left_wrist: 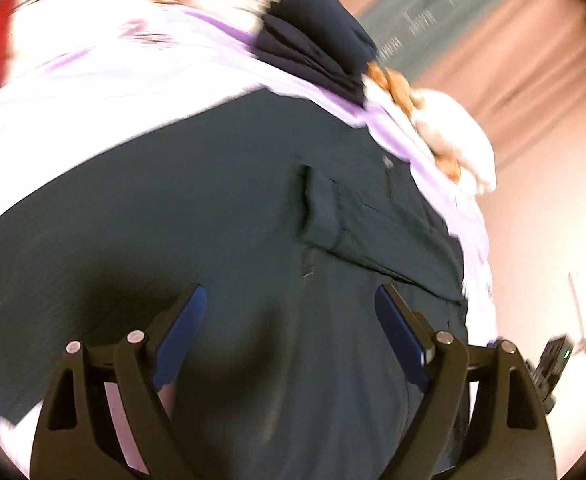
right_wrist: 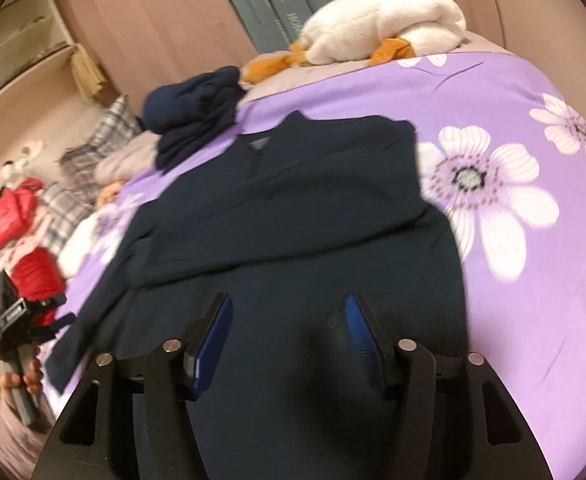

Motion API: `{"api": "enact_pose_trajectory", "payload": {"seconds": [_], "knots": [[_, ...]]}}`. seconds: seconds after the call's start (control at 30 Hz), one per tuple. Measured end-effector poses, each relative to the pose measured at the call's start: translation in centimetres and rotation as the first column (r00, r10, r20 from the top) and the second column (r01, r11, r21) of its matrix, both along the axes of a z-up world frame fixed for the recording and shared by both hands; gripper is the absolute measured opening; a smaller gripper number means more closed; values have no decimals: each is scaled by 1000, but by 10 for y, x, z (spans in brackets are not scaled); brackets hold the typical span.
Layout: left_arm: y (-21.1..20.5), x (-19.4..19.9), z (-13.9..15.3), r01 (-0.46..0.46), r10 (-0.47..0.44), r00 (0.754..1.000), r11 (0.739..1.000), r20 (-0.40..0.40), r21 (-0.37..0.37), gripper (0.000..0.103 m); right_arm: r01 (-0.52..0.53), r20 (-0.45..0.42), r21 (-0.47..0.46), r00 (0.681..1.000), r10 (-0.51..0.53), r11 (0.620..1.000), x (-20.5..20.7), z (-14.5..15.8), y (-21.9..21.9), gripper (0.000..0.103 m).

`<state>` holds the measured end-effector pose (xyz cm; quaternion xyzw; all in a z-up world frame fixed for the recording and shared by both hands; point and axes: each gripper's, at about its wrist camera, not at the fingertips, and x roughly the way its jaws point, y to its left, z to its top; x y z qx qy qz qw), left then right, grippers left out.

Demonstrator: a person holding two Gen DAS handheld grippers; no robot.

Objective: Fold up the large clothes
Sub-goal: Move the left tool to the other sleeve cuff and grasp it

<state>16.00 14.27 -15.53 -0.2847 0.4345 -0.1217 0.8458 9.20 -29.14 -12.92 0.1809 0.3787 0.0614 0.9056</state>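
A large dark navy garment (left_wrist: pixel 213 220) lies spread flat on a purple floral bedspread (left_wrist: pixel 93 100). A sleeve or flap is folded over the middle of the garment. My left gripper (left_wrist: pixel 291 292) hovers over the garment's near part, jaws wide apart, nothing pinched between the blue pads. In the right wrist view the same garment (right_wrist: pixel 293 200) runs away from me across the bedspread (right_wrist: pixel 533 280), one sleeve trailing toward the left edge. My right gripper (right_wrist: pixel 289 300) is open just above the garment's near end, its pads clear of the cloth.
A folded navy pile (right_wrist: pixel 197 112) sits beyond the garment's collar. A white plush goose (right_wrist: pixel 385 28) with orange feet lies at the far end. Plaid pillows (right_wrist: pixel 77 160) and red items (right_wrist: pixel 13 216) crowd the left side. A person's hand (right_wrist: pixel 25 376) grips a black handle at the left.
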Motion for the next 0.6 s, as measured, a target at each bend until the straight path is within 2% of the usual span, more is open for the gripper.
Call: {"api": "enact_pose_trajectory", "payload": {"seconds": [0.1,0.17,0.3,0.4,0.47,0.6], "knots": [[53,-46,-1,-124,124,992,989,0,-76,86,-31,8,38,1000,30,999,-19,0,18,63],[89,-81,-4,-223,223,975,968,-8,-116,89,-42,14,64,999,41,997,-29,-2,27,63],[145,-132,-17,-360,358,933,914,-48,-185,89,-66,22,125,998,64,990,-37,-5,45,64],[174,-160,-31,-423,415,905,866,-89,-266,89,-99,8,127,995,99,987,-34,-6,58,64],[185,-170,-40,-437,426,898,839,-107,-325,89,-112,1,129,994,113,985,-35,-7,66,64],[191,-174,-55,-455,432,889,806,-150,-378,90,-135,-9,149,990,138,979,-35,-7,78,64]]}}
